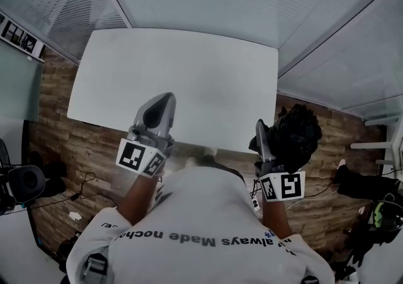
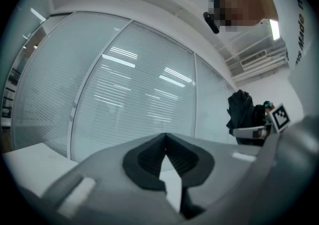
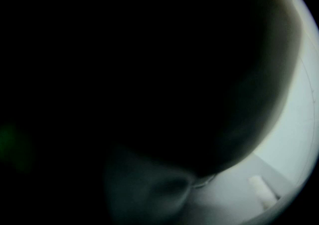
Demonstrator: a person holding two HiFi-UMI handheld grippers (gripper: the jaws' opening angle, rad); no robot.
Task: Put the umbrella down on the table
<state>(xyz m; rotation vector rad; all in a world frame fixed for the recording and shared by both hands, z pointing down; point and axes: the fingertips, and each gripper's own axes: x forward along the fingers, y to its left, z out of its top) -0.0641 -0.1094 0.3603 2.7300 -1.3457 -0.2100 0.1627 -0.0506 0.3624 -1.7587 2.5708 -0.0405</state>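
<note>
I am holding the crumpled black fabric umbrella (image 1: 297, 133) off the right edge of the white rectangular counter (image 1: 189, 78) with the right gripper (image 1: 267, 143), jaws part-open and clamping it, not yet set down, while the left gripper (image 1: 162, 105) is hovering over the counter's near edge, jaws closed and empty.

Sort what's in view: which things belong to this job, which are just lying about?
Job: umbrella, in the right gripper; table; left gripper, empty.
Lying about: cables; dark bundle on the floor; paper scrap.
</note>
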